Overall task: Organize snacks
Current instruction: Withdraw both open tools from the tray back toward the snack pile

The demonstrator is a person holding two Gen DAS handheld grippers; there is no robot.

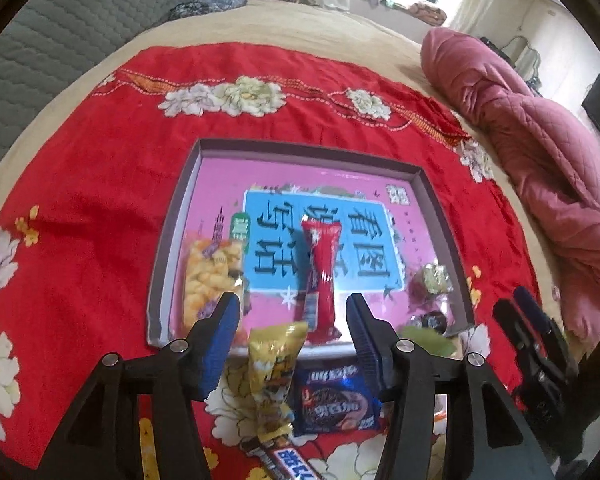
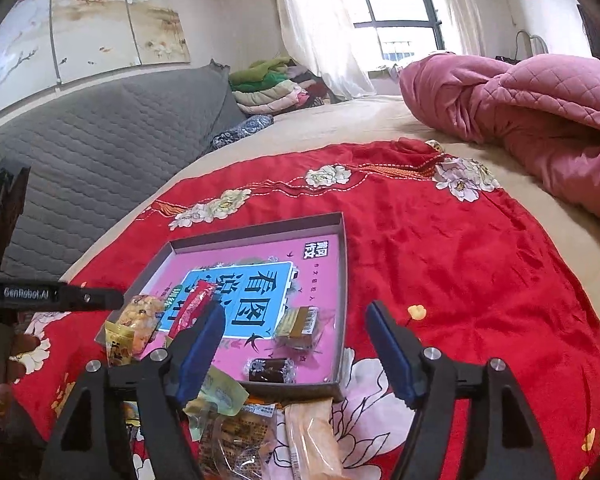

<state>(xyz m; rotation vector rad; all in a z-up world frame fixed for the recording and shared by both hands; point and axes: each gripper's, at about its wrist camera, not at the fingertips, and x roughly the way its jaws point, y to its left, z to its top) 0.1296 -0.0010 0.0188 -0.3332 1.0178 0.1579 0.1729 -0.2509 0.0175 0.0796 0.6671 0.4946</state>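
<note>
The left gripper (image 1: 292, 312) is seen with jaws apart, nothing gripped; a yellow snack packet (image 1: 274, 376) stands between them, long axis upright, just outside the tray (image 1: 172, 216). The right gripper (image 2: 296, 322) is likewise parted and empty. Inside the tray, a red snack stick (image 1: 320, 276) is laid pointing toward the far wall.

My left gripper (image 1: 292, 312) points steeply down. Its two blue pads (image 1: 220, 344) stand apart, and nothing is pressed between them. My right gripper (image 2: 296, 328) tilts down less. Its jaws are wide apart too, with nothing held. In the left view I can see my right gripper's dark tips low at the right side.
</note>
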